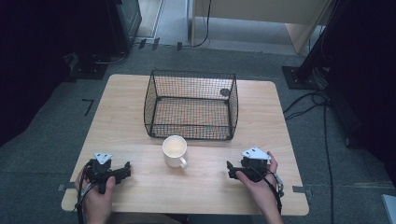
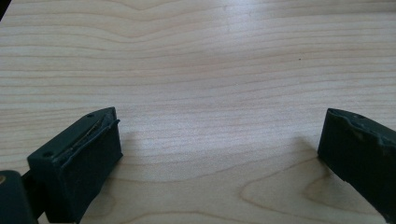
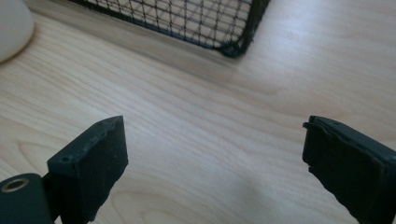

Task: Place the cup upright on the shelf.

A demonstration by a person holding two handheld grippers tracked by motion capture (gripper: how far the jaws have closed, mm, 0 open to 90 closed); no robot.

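Observation:
A white mug [image 1: 174, 150] stands upright on the wooden table [image 1: 196, 189], its handle turned toward the near right. Just behind it sits a black wire basket [image 1: 191, 105] with nothing inside. My left gripper [image 1: 125, 170] rests near the table's front left, jaws wide apart over bare wood [image 2: 222, 119]. My right gripper [image 1: 230, 169] is held at the front right, pointing left toward the mug, open with nothing between its jaws [image 3: 215, 125]. In the right gripper view, the mug's side [image 3: 11, 28] fills the top left corner and the basket's corner [image 3: 233, 49] lies ahead.
A dark round mark [image 1: 225, 92] shows on the table behind the basket's far right wall. Cables [image 1: 308, 100] run over the grey floor to the right. Dark equipment stands [image 1: 93, 65] flank the table's far side.

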